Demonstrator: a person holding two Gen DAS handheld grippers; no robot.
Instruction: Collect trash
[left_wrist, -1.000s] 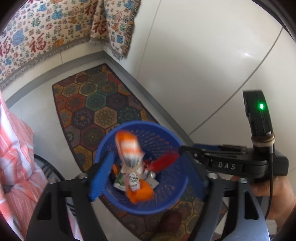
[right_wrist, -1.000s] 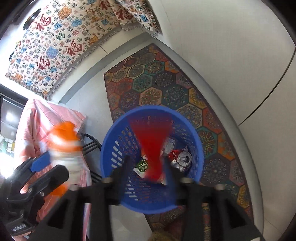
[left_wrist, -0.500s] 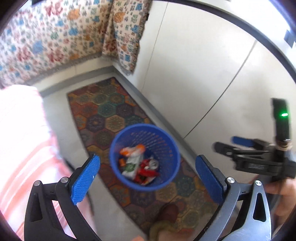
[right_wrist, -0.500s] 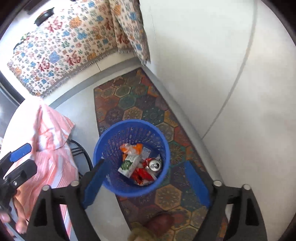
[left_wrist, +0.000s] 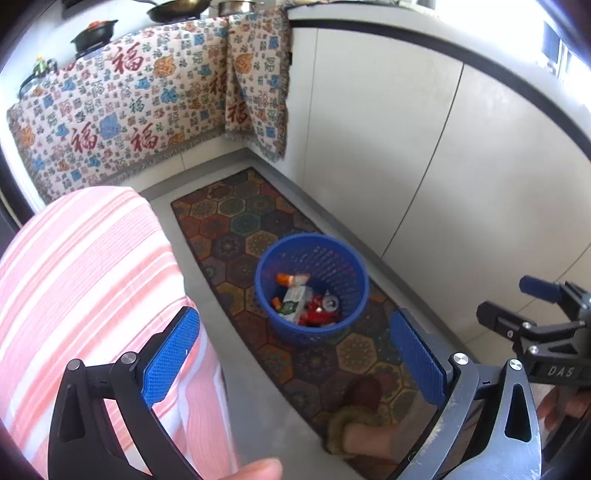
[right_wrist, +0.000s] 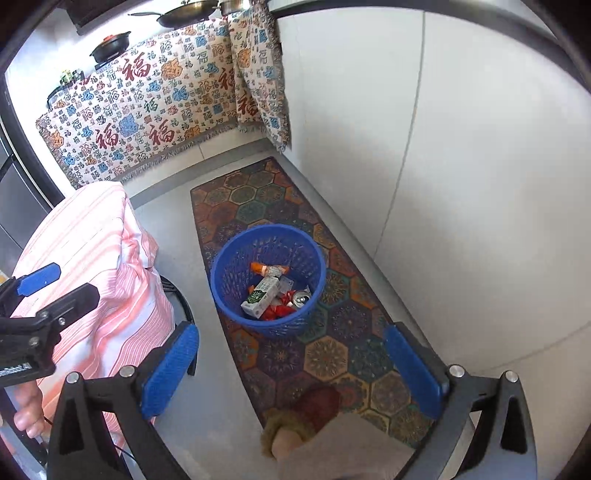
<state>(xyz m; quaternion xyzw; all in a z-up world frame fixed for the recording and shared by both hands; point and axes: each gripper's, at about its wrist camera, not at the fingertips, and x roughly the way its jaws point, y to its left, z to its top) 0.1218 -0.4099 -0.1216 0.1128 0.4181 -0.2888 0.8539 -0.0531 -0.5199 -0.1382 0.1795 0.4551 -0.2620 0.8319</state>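
Both tongs, the left tongs (left_wrist: 295, 365) and the right tongs (right_wrist: 291, 373), are hanging released and empty (their jaws have just been opening) above the blue basket (right_wrist: 236, 258) on the hexagon rug (right_wrist: 332, 358). Trash, a carton (right_wrist: 260, 297) and can (right_wrist: 301, 298), is lying inside. Keeping the jaws wide for the next pickup seems wise.

A perforated plastic basket (right_wrist: 225, 291) is sitting on a woven patterned rug (right_wrist: 332, 354); striped cloth (right_wrist: 92, 258) is draping beside glossy cabinet doors (right_wrist: 461, 166).
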